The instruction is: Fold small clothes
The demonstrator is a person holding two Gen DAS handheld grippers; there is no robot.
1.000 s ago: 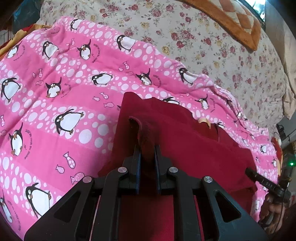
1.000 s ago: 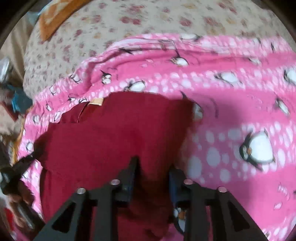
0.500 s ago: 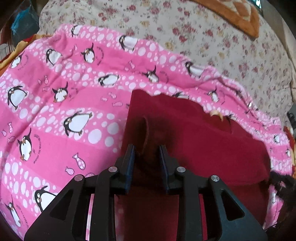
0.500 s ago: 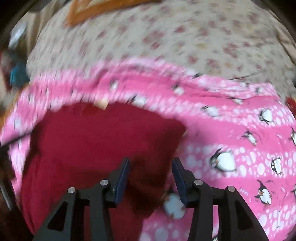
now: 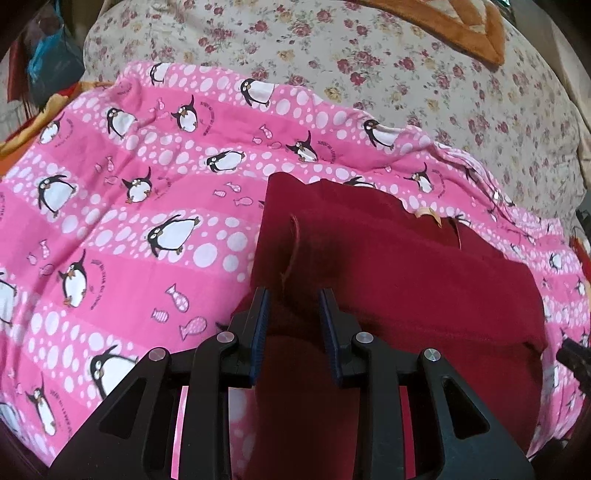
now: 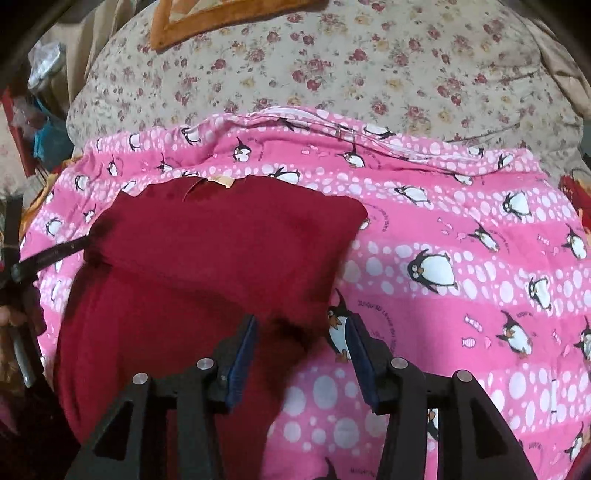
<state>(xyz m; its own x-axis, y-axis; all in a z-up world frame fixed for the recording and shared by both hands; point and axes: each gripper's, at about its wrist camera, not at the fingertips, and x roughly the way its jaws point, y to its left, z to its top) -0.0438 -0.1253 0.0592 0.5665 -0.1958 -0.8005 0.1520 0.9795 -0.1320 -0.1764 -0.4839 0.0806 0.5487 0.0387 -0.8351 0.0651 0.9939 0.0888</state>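
Note:
A dark red garment (image 5: 388,266) lies folded over on the pink penguin blanket (image 5: 129,229), a tan label (image 5: 428,214) at its far edge. My left gripper (image 5: 293,295) hovers over the garment's left edge. Its jaws are opening, and a raised ridge of red cloth stands loose between the pads. In the right wrist view the same garment (image 6: 221,251) fills the left half. My right gripper (image 6: 303,321) is over its lower right edge, jaws opening, with cloth below them but not pinched. The left gripper's fingers (image 6: 55,254) show at that view's left edge.
A floral bedspread (image 5: 406,74) lies beyond the blanket, with an orange quilted piece (image 5: 461,26) at the far right. Clutter and a blue bag (image 5: 48,62) sit off the bed's left side. The blanket's far hem (image 6: 351,129) is rumpled.
Both grippers let go of the red cloth and their jaws spread. The right gripper lifted and drew back, so more of the blanket shows. The pinched ridge at the left sank.

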